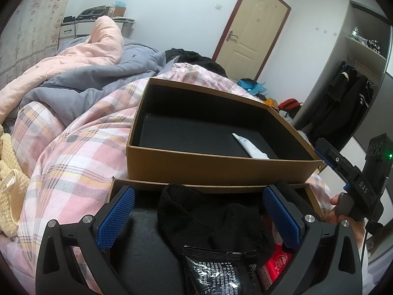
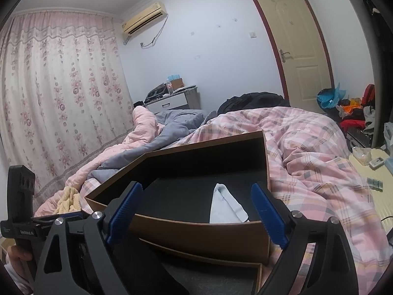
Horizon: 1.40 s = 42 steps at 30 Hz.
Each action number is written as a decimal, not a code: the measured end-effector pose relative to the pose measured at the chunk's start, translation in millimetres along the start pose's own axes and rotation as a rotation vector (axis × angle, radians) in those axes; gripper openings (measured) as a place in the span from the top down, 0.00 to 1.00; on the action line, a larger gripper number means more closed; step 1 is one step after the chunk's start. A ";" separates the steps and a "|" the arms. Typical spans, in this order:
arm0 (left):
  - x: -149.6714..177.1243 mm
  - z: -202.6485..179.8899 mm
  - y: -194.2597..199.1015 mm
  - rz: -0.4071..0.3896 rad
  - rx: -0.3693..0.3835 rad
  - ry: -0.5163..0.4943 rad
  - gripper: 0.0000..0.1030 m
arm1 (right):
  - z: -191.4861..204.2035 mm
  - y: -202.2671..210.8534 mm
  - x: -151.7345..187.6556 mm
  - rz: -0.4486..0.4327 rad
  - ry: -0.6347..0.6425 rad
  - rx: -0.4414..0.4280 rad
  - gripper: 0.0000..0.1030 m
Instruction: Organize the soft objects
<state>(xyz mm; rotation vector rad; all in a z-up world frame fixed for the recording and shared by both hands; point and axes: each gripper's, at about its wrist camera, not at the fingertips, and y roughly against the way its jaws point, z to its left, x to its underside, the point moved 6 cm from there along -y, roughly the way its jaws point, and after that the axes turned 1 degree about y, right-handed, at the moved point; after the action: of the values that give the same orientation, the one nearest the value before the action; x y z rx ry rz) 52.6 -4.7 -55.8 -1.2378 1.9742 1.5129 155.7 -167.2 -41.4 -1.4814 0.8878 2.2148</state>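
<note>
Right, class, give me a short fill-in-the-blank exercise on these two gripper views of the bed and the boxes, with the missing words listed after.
1. The pale folded cloth lies inside the brown box with the ____ lining.
2. Between the left gripper's open blue pads lies a ____ knitted sock.
3. The right gripper is ____ and holds nothing.
4. The boxes rest on a pink ____ quilt.

Missing words: black; black; open; checked
</note>
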 end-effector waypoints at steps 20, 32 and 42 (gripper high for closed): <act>-0.1 -0.4 -0.1 0.000 -0.001 -0.001 0.00 | 0.6 0.4 0.6 -0.001 0.007 0.003 0.11; -0.2 -0.7 -0.1 0.000 -0.001 -0.001 0.00 | 2.2 -0.2 0.5 0.001 0.010 0.007 0.10; -0.3 -0.9 -0.2 0.001 -0.002 -0.001 0.00 | 1.8 -0.5 0.4 0.001 0.008 0.005 0.10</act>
<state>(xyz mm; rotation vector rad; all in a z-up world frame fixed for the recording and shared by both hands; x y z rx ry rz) 53.1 -5.4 -55.4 -1.2368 1.9735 1.5158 154.5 -165.6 -41.4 -1.4891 0.8963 2.2070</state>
